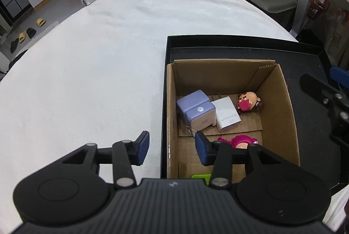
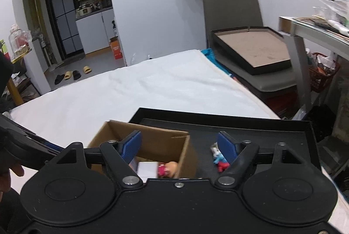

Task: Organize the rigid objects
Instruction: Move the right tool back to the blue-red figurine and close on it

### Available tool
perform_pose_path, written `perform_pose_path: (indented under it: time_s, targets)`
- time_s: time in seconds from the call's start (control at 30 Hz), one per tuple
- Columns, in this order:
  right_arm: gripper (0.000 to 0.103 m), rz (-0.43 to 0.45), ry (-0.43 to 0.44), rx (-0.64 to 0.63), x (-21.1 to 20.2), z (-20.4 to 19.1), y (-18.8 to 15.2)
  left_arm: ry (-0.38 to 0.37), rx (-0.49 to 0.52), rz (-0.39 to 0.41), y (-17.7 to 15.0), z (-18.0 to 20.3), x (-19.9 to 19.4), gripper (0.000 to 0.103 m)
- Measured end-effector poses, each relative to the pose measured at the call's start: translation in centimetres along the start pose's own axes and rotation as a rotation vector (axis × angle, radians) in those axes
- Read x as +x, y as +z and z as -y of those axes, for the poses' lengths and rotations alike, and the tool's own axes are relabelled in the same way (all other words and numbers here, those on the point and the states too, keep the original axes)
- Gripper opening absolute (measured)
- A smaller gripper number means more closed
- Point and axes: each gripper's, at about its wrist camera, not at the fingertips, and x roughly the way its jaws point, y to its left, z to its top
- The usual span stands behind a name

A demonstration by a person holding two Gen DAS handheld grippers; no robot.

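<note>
Left gripper point(image 1: 172, 147) hangs over the near left wall of the carton point(image 1: 170, 103), jaws wide, nothing between them. One pad is outside the wall, the other inside.

Right gripper point(image 2: 178, 144) hovers above the black tray point(image 2: 283, 125), also wide and empty, aimed between the carton's right wall and a small blue-and-red toy point(image 2: 220, 161) lying loose on the tray just beside the carton.

Inside the carton: lilac charger point(image 1: 196, 110) touching a white charger point(image 1: 226, 114), a doll head point(image 1: 247, 102) in the far right corner, a pink toy point(image 1: 240, 141) near the front, and something green point(image 1: 200, 177) mostly hidden by the left gripper.

Judged stage: most items are boxed and the loose toy is likely next.

Risks:
- The toy is small, low and partly hidden behind the right pad (its shape is hard to read). A closing pinch may skid it across the slick tray or catch only an edge.
- The carton is light and open-topped. A descending left pad straddling its wall could snag it and tip or drag it.
- The two grippers are near each other, so a crossing move may knock them together.
</note>
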Motion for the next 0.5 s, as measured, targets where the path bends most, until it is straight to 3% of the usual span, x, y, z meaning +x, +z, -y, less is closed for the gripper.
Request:
perform_pose_path:
  time_s: [0.5]
  targets:
    - [0.074, -0.011, -0.057, 0.124, 2.6, 4.8, -2.1, 0.086, 0.067, 0.006, 1.1, 2.5, 1.9, 0.055]
